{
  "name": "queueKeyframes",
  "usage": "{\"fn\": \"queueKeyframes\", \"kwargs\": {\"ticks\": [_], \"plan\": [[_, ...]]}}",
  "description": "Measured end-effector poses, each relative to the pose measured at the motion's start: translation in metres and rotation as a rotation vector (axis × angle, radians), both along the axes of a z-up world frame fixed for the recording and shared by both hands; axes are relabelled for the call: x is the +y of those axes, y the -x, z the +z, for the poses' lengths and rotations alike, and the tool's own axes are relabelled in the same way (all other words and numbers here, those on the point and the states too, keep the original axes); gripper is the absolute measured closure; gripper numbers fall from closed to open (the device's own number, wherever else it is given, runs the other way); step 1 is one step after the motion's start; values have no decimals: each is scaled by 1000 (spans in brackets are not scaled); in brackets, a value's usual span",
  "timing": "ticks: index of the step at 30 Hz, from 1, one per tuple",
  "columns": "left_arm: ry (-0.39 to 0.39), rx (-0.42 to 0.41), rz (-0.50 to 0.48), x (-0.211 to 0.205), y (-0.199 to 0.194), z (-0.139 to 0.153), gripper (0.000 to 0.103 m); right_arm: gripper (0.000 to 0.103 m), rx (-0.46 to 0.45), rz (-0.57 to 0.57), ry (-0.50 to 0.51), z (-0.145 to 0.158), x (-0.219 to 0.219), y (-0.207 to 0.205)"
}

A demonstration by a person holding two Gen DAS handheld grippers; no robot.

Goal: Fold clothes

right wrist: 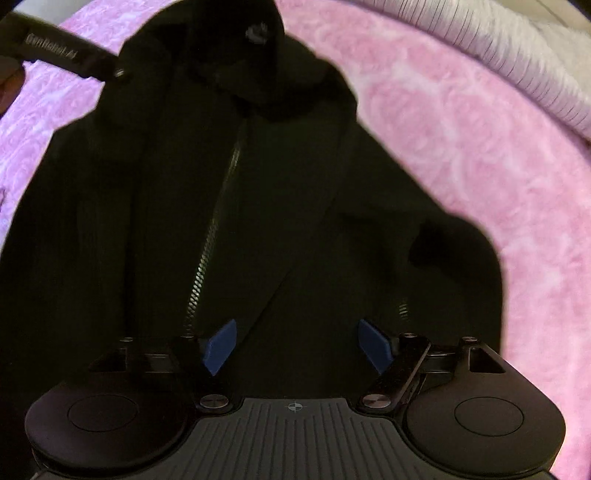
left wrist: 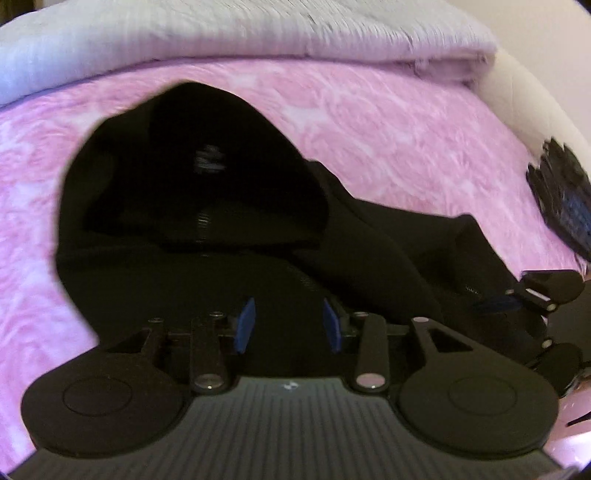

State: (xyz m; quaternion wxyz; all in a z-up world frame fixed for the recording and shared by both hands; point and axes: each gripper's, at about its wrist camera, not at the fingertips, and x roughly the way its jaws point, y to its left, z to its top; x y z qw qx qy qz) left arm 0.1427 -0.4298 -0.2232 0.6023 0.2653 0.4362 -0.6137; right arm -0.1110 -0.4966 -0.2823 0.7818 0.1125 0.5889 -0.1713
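Black, soft fleece-like fabric fills both wrist views: a black zip-front hooded jacket (right wrist: 258, 206) lies spread face up on a pink, rose-patterned plush blanket (right wrist: 461, 155), its hood (left wrist: 192, 155) lying beyond the fingertips, on the far side of the body. The left gripper (left wrist: 289, 325) hangs over the jacket's lower front, its blue pads (left wrist: 246, 325) parted a little with nothing pinched between them. The right gripper (right wrist: 295, 345) stands released and wider, its blue pads (right wrist: 221, 345) flanking bare black cloth just right of the metal zipper (right wrist: 207, 243), which runs up and away from the left pad toward the hood.

The jacket looks light, limp and thick enough to bunch; it should drape and sag when lifted, and the plush beneath may drag on it. A hem corner or sleeve cuff, pinched through both layers, looks the surest hold; the zipper teeth would be a hard, slippery spot.

Much is hard to read. Black on black hides seams, pockets and the sleeves' outlines, and the hem nearest the fingers is covered by the gripper bodies. A folded pale ribbed blanket (left wrist: 258, 33) lies beyond the hood. Right of the left fingers, a dark blurred object (left wrist: 561, 192) at the frame edge cannot be identified.
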Motion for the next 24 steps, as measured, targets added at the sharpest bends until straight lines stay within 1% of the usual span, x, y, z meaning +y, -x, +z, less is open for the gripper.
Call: {"fn": "queueKeyframes", "kwargs": {"ticks": [1, 2, 3, 4, 6, 8, 11, 14, 17, 19, 20, 21, 22, 23, 24], "plan": [[-20, -14, -4, -6, 7, -5, 68, 49, -9, 22, -3, -3, -3, 3], [-38, -20, 1, -12, 13, -8, 68, 91, -16, 47, -5, -5, -5, 7], [-53, -23, 9, -19, 18, -11, 68, 96, -23, 71, -13, -2, -11, 11], [-68, -26, 18, -25, 23, -13, 68, 103, -43, 76, -38, 6, -22, 17], [-76, -38, 24, -43, 33, -14, 68, 103, -102, 21, -74, 32, -55, 37], [-71, -54, 26, -65, 39, -14, 68, 103, -164, -42, -68, 62, -101, 58], [-43, -87, 25, -107, 44, -10, 68, 103, -256, -135, -51, 107, -171, 89], [31, -134, -15, -154, 44, 5, 67, 103, -315, -126, 24, 134, -234, 103], [111, -181, -60, -202, 44, 21, 66, 103, -335, -67, 114, 152, -286, 91], [161, -201, -36, -232, 35, 33, 68, 103, -342, -46, 140, 154, -316, 78], [179, -203, -12, -245, 28, 37, 68, 103, -335, -44, 137, 148, -328, 71], [184, -192, 16, -256, 21, 38, 67, 102, -327, -53, 130, 132, -337, 64], [173, -165, 44, -265, 13, 38, 67, 91, -315, -76, 134, 119, -343, 58], [168, -139, 70, -268, 7, 39, 67, 76, -305, -111, 155, 105, -343, 55], [175, -122, 86, -266, 2, 42, 67, 71, -312, -150, 168, 102, -341, 58]]}}
